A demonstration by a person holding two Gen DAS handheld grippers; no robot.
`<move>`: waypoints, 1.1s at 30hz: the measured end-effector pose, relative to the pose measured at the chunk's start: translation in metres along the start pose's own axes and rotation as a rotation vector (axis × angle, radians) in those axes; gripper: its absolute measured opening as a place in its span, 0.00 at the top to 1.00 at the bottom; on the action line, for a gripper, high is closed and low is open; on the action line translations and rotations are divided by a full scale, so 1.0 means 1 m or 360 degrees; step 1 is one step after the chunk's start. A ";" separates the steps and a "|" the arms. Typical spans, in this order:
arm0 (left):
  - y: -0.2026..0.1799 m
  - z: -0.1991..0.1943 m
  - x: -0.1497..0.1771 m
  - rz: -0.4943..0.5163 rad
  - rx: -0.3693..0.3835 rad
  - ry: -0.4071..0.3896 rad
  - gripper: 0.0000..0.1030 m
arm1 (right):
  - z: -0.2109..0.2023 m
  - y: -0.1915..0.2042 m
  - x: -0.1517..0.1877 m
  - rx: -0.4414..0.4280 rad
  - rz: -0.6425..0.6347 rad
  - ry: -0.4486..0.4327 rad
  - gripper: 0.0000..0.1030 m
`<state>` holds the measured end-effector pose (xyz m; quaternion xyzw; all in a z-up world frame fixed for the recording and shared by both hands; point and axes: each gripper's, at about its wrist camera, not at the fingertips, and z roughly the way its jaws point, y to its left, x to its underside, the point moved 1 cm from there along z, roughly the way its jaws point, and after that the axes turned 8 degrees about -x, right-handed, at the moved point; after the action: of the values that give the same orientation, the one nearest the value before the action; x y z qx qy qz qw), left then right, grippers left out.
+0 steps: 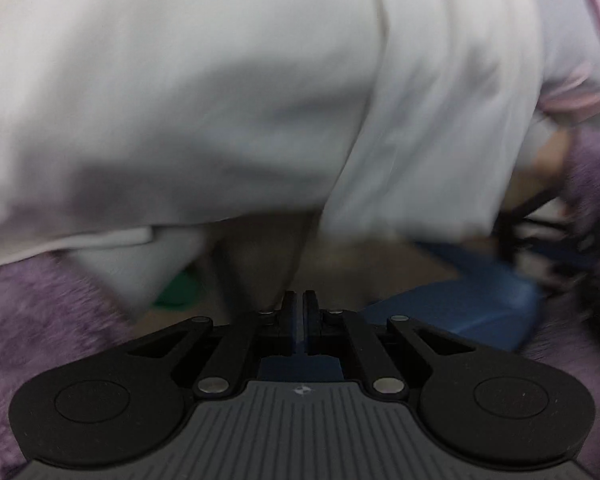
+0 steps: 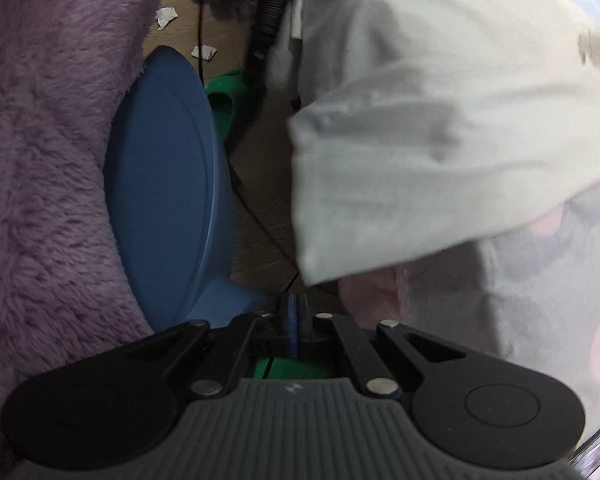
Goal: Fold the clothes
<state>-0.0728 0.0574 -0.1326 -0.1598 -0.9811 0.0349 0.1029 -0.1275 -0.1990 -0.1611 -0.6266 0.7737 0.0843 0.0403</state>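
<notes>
Over the fuzzy purple plush blanket (image 2: 48,152) edge hangs the pale cream cotton garment (image 1: 228,92), draping toward a blue plastic stool (image 2: 164,184) and wooden floor. Left gripper (image 1: 299,308) and right gripper (image 2: 296,312): both clenched, nothing visibly pinched, pointing steeply downward. Advice: regrasp a hem corner, then fold evenly.

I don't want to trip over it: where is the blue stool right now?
In the right wrist view the blue stool stands on the floor left of centre, between the purple fleece blanket and the white garment, with a green slipper just beyond it.
</notes>
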 end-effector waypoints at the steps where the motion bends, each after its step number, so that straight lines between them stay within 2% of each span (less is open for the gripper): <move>1: -0.002 -0.005 0.000 0.0006 0.0028 -0.0044 0.99 | 0.002 -0.006 0.001 0.0009 0.0039 0.0004 0.96; 4: -0.004 -0.030 -0.001 0.0027 0.0127 -0.0273 0.99 | 0.004 -0.024 0.001 0.0082 0.0160 -0.0007 0.94; 7: -0.005 -0.050 -0.001 0.0034 0.0100 -0.0432 0.93 | -0.001 -0.039 0.002 0.0144 0.0263 -0.0051 0.92; 8: -0.004 -0.054 -0.001 0.0022 0.0076 -0.0463 0.89 | -0.004 -0.043 0.004 0.0174 0.0285 -0.0069 0.83; 9: -0.004 -0.058 -0.002 0.0002 0.0060 -0.0485 0.88 | -0.007 -0.047 0.006 0.0205 0.0308 -0.0087 0.70; 10: -0.003 -0.062 -0.002 -0.0022 0.0050 -0.0501 0.87 | -0.011 -0.051 0.007 0.0233 0.0330 -0.0106 0.66; 15: 0.019 -0.081 0.012 -0.0170 -0.0019 -0.0638 0.86 | -0.031 -0.074 -0.003 0.0322 0.0438 -0.0228 0.66; 20: 0.058 -0.091 0.040 -0.0431 -0.0071 -0.0782 0.76 | -0.054 -0.087 -0.023 0.0369 0.0504 -0.0375 0.62; 24: 0.095 -0.092 0.065 -0.0667 -0.0135 -0.0827 0.72 | -0.063 -0.094 -0.050 0.0336 0.0447 -0.0461 0.55; 26: 0.106 -0.088 0.075 -0.0744 -0.0175 -0.0834 0.69 | -0.060 -0.079 -0.066 0.0328 0.0376 -0.0472 0.55; 28: 0.113 -0.083 0.082 -0.0793 -0.0221 -0.0830 0.64 | -0.072 -0.065 -0.076 0.0319 0.0296 -0.0479 0.53; 30: 0.118 -0.075 0.086 -0.0826 -0.0274 -0.0812 0.64 | -0.082 -0.062 -0.089 0.0296 0.0224 -0.0489 0.53; 33: 0.129 -0.064 0.086 -0.0827 -0.0264 -0.0803 0.64 | -0.090 -0.058 -0.107 0.0262 0.0123 -0.0503 0.53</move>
<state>-0.0996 0.2093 -0.0666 0.1003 -0.9830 -0.0337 -0.1501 -0.0441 -0.1244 -0.0596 -0.5700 0.7855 0.1195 0.2094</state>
